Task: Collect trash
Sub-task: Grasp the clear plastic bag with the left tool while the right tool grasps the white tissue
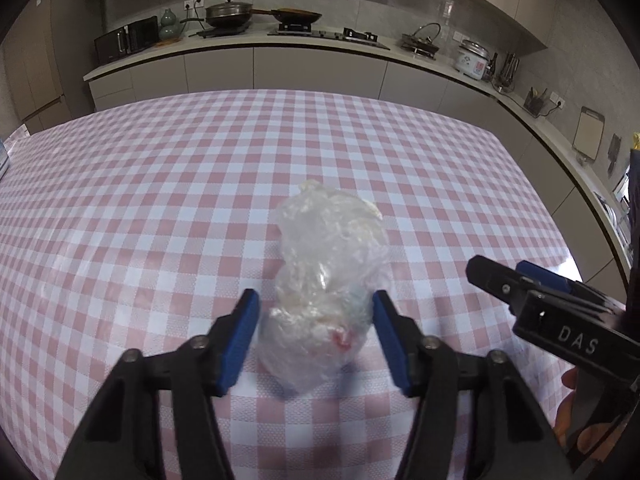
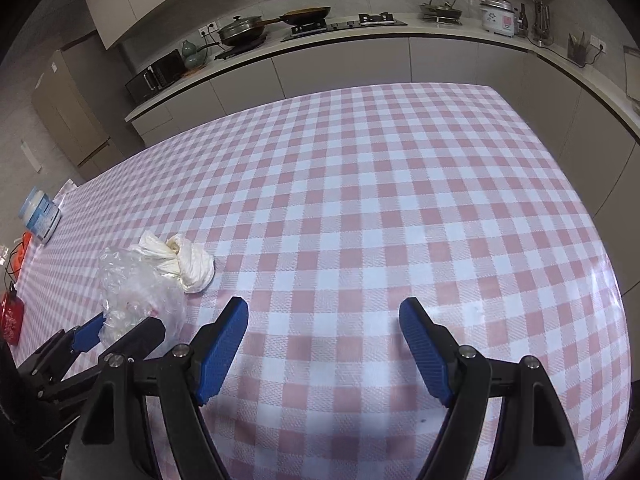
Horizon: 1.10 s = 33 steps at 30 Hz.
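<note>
Left wrist view: left gripper (image 1: 316, 312) angled down over a pink-and-white checked tablecloth (image 1: 160, 200), blue pads (image 1: 240, 340) set either side of a crumpled clear plastic bag (image 1: 328, 272) lying on the cloth. Pads just beside the bag's near end, a thin gap visible on the left side, the right pad at the plastic's edge; firm pressing not shown, so jaws partly open around the bag, not clamped on it. Something pale and a red scrap inside the bag. To the right, the right gripper (image 1: 520, 284) seen side-on, close by, with part of a hand (image 1: 576, 400) under it. Beyond the table, a kitchen counter (image 1: 240, 42) with a lidded pan (image 1: 229, 14), a frying pan (image 1: 296, 14), a small black oven (image 1: 126, 38) and a rice cooker (image 1: 472, 58).

Right wrist view: right gripper (image 2: 324, 320) wide open above bare cloth, nothing between the jaws. At lower left, the left gripper (image 2: 116, 330) straddling the clear bag (image 2: 136, 292). Just behind the bag and touching it, a knotted white bag (image 2: 188, 260). Farther left near the table edge, a white-and-blue container (image 2: 40, 214); a red object (image 2: 10, 316) at the frame's left edge, kind unclear. No obstacle between the open jaws and the cloth.
</note>
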Motion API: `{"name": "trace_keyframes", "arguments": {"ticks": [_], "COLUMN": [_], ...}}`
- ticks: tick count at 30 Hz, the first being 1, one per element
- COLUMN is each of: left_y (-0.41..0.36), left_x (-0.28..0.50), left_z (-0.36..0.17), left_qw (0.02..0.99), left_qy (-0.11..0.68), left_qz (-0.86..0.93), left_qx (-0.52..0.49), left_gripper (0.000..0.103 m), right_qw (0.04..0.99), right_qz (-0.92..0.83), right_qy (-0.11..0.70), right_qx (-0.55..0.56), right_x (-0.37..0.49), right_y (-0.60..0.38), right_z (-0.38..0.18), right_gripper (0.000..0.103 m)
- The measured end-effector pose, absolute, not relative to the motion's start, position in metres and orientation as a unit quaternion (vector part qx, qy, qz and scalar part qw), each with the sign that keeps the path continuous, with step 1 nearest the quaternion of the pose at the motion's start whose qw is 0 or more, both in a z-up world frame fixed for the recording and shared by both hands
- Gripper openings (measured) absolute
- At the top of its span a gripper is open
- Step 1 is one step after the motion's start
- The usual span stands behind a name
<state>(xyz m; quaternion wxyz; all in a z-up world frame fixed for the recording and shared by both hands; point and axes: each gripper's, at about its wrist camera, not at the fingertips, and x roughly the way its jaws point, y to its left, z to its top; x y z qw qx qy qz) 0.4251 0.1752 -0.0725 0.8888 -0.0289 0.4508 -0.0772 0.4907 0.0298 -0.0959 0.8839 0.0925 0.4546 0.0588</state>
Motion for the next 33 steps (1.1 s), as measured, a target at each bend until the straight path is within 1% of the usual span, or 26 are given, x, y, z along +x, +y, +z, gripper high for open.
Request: {"name": "trace_keyframes", "arguments": {"ticks": [7, 13, 18, 27, 29, 31, 33], "left_y": [0.205, 0.235, 0.248, 0.260, 0.261, 0.263, 0.264], "left_x": [0.416, 0.428, 0.439, 0.449, 0.451, 0.453, 0.452], "left_z": [-0.060, -0.073, -0.074, -0.077, -0.079, -0.080, -0.080], "left_qw": [0.902, 0.898, 0.903, 0.906, 0.905, 0.905, 0.905], "left_qy": [0.425, 0.434, 0.424, 0.418, 0.419, 0.419, 0.419], "left_qz": [-0.071, -0.039, -0.025, -0.021, -0.023, -0.026, -0.028], "left_qx": [-0.041, -0.056, -0.056, -0.058, -0.064, -0.067, -0.068], "left_gripper": [0.050, 0.050, 0.050, 0.052, 0.052, 0.051, 0.049], "right_qw": [0.884, 0.886, 0.887, 0.884, 0.887, 0.888, 0.889], "right_qz": [0.083, 0.107, 0.120, 0.134, 0.135, 0.138, 0.138], "right_qy": [0.452, 0.446, 0.443, 0.446, 0.440, 0.437, 0.435], "right_qx": [0.084, 0.073, 0.060, 0.041, 0.032, 0.024, 0.019], "right_x": [0.503, 0.513, 0.526, 0.551, 0.551, 0.552, 0.552], "right_y": [0.063, 0.096, 0.125, 0.158, 0.163, 0.167, 0.169], "right_z": [-0.096, -0.093, -0.093, -0.110, -0.111, -0.111, -0.113], "right_gripper": [0.080, 0.080, 0.080, 0.080, 0.070, 0.049, 0.048]}}
